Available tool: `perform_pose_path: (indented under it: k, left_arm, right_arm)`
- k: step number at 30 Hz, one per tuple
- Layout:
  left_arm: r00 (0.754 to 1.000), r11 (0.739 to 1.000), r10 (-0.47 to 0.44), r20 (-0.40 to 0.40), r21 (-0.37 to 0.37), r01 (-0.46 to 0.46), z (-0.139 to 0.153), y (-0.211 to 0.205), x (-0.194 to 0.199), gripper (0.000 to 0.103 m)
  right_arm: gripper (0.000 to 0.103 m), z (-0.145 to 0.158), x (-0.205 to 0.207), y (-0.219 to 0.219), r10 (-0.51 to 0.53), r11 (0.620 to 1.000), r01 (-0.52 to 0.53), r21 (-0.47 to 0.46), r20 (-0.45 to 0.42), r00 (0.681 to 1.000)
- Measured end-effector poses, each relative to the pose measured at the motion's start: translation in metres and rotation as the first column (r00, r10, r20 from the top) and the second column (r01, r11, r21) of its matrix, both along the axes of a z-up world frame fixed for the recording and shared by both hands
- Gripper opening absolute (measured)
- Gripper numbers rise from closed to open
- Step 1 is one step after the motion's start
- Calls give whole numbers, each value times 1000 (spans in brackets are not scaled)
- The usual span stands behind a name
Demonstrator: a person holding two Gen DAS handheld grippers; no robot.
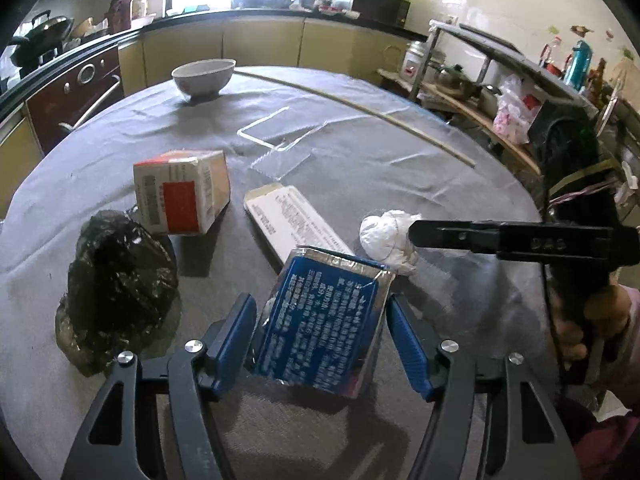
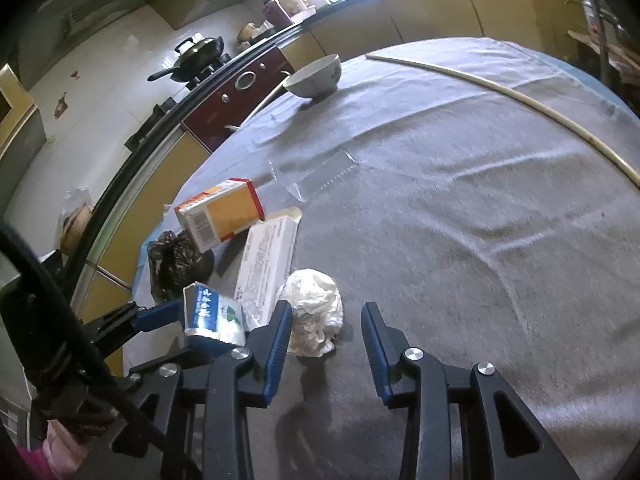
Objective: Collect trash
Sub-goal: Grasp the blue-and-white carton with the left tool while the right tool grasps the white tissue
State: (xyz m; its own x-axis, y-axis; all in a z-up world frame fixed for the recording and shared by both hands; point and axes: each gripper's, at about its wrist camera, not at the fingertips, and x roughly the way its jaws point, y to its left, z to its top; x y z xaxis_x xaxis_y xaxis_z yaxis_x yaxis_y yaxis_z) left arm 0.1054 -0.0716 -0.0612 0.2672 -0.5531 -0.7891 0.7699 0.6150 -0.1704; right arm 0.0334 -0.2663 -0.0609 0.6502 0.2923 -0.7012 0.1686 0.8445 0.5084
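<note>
Evidently, in the left wrist view, the left gripper (image 1: 320, 304) is clamped on the sides of the blue carton (image 1: 320, 332), a light, crushable foil-lined box tilted up off the table (image 1: 400, 184), best held gently across its flat faces. In the right wrist view, the right gripper (image 2: 327, 305) stands unclenched, with the soft, weightless tissue wad (image 2: 314, 312) touching its left finger; bare cloth lies to the right, and clutter and the table edge to the left.
</note>
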Motion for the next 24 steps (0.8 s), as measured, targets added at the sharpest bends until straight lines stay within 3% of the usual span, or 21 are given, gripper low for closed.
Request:
perform_pose_path:
  k: [3, 7, 10, 15, 16, 24]
  left_arm:
    - [1000, 1000, 20, -7, 23, -20, -5, -2, 3, 69]
    - [999, 999, 47, -23, 6, -47, -8, 1, 5, 69]
    - [997, 998, 63, -43, -11, -64, -11, 5, 4, 65]
    - [996, 996, 80, -39, -34, -82, -10, 10, -3, 61]
    - [995, 995, 90, -36, -29, -91, -10, 9, -3, 58]
    - [988, 988, 153, -12, -23, -153, 5, 14, -20, 58]
  right_arm:
    - [40, 2, 8, 4, 12, 1000, -12, -5, 1, 1000]
    - [54, -6, 20, 8, 45, 999, -45, 21, -15, 999]
    - [56, -13, 27, 12, 62, 996, -61, 62, -19, 998]
    - [54, -15, 36, 21, 98, 994, -98, 58, 3, 995]
    - [43, -16, 37, 22, 103, 993, -103, 57, 3, 995]
    - [41, -1, 11, 5, 35, 998, -37, 53, 39, 999]
